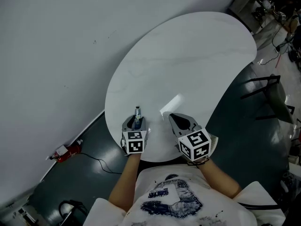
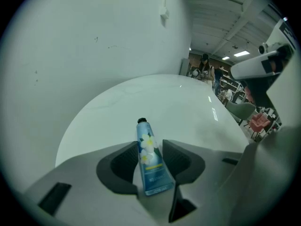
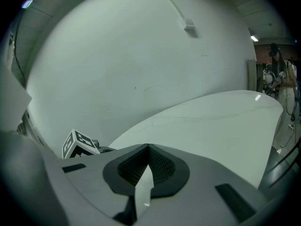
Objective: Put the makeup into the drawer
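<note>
A small blue tube of cream (image 2: 150,166) with a white flower print and a dark cap, the makeup of the task, sits between the pads of the left tongs (image 2: 150,144), which are clenched on its middle. The cap points out past the tips and the flat crimped end lies back toward the hand. Gripped across its body like this, the tube seems held for carrying rather than left lying, and its soft sides would likely give under a harder squeeze. It is over the near edge of the white oval worktop (image 1: 188,55); whether it is lifted clear or touching the surface cannot be told. Just beside it, the right tongs (image 3: 148,147) are clenched on nothing, jaws met tip to tip, over the same edge, probably kept free to pull a drawer open. No drawer shows in any view, so where the tube must go is out of sight. Beyond the worktop stands a plain white wall (image 1: 56,41)
</note>
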Demonstrator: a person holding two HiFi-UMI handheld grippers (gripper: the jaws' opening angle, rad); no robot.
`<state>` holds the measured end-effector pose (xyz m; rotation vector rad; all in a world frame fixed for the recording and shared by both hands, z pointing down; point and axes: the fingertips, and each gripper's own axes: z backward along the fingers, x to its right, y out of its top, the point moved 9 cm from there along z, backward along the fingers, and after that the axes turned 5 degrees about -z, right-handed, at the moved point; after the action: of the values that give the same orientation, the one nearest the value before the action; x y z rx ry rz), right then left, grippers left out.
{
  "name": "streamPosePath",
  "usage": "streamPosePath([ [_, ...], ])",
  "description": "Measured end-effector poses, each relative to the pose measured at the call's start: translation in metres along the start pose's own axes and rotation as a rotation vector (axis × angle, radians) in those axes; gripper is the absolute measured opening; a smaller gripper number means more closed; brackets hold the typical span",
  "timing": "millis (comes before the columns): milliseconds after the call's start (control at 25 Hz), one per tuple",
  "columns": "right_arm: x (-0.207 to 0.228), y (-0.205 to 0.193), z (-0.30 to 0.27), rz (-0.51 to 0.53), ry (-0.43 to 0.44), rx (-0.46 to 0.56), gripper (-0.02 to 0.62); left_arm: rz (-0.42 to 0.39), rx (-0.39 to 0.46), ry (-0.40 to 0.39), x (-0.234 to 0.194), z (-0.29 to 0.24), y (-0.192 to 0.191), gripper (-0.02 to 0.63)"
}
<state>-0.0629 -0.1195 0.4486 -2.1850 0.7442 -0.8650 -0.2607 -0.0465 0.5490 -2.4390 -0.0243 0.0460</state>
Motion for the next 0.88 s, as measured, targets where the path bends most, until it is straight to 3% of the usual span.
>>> streamPosePath([
  [880,-0.036,-0.024,0.046,-0.058,-0.131,0.074,0.020,-0.113,0.047,-0.085,0.006,0.029,-0.005,0.169],
])
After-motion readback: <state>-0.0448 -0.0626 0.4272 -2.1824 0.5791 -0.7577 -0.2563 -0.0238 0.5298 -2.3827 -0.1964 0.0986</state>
